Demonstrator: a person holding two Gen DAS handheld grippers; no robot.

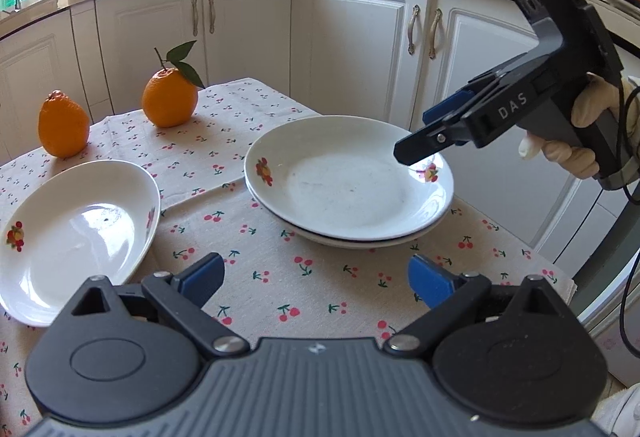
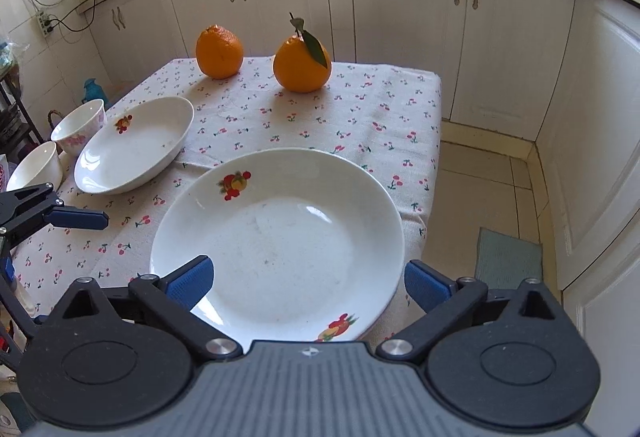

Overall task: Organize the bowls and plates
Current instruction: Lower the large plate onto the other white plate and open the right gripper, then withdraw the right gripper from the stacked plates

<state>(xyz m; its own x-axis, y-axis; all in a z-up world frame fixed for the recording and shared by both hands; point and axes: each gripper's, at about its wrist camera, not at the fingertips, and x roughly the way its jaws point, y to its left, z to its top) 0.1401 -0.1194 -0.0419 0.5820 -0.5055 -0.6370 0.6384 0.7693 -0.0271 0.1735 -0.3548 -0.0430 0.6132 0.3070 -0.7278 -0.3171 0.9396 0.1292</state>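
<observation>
Here the right gripper (image 2: 308, 283) hangs with its jaws spread wide and nothing pinched, its blue pads (image 2: 192, 279) straddling the near rim of the stacked plates (image 1: 348, 177) without pressing on them. That stack, two white fruit-printed plates nested one in the other, sits near the right-hand edge of the cherry-print tablecloth (image 2: 360, 109). The left gripper (image 1: 316, 283) is likewise open and empty, hovering over bare cloth just in front of the stack. Left of the stack lies a single plate (image 2: 134, 145) of the same pattern, and beyond that plate, at the cloth's left edge, stand two white bowls (image 2: 78, 125). Behind the stack, towards the white cabinets (image 2: 400, 17), sit a leafy orange (image 2: 302, 65) and a plain orange (image 2: 219, 51).
</observation>
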